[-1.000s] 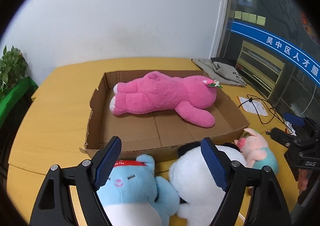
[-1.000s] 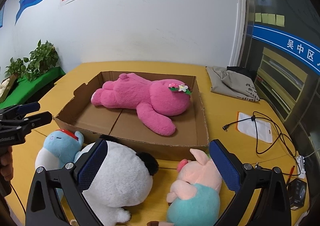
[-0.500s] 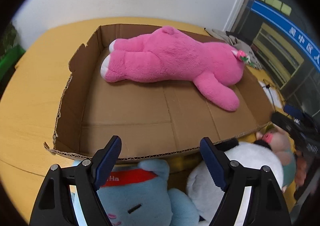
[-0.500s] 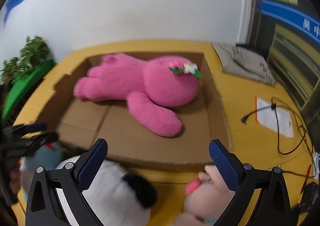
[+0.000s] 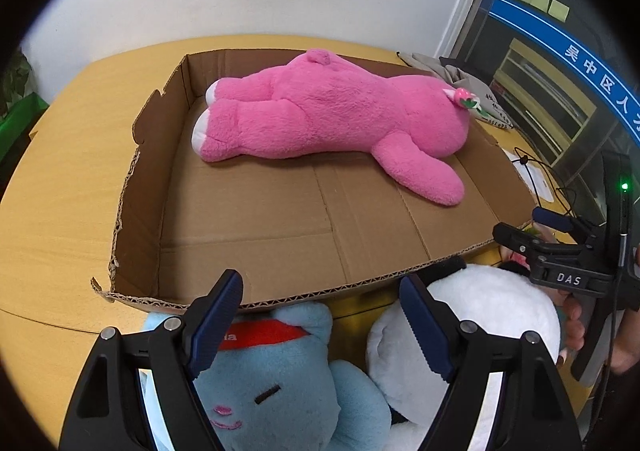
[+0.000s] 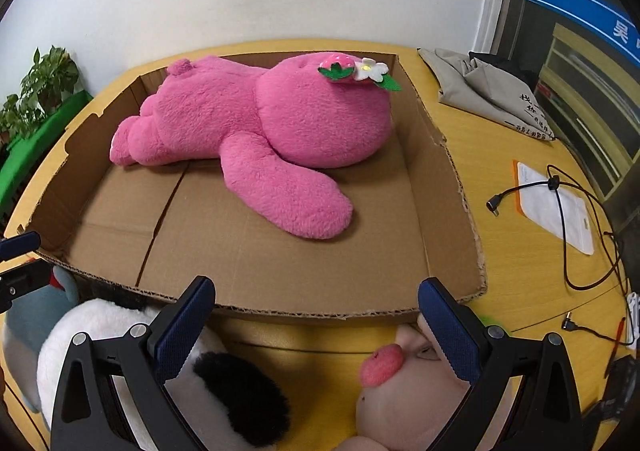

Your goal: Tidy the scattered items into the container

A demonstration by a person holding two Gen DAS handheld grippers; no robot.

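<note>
A shallow cardboard box (image 5: pixel 248 251) (image 6: pixel 280 283) lies on the yellow table with a big pink plush bear (image 5: pixel 332 119) (image 6: pixel 260 131) in its far half. In front of the box lie a blue plush cat (image 5: pixel 272 379), a white and black panda plush (image 5: pixel 496 315) (image 6: pixel 224 383) and a pink pig plush (image 6: pixel 404 391). My left gripper (image 5: pixel 320 323) is open, low over the blue cat. My right gripper (image 6: pixel 316 327) is open, low between the panda and the pig; it also shows in the left wrist view (image 5: pixel 560 251).
A grey cloth bag (image 6: pixel 488 91) lies at the back right. A black cable (image 6: pixel 580 231) and a white pouch (image 6: pixel 556 207) lie to the right of the box. Green plants (image 6: pixel 36 91) stand at the far left.
Both grippers have dropped lower and closer to the box's near wall and the plush toys. Both stay open.
</note>
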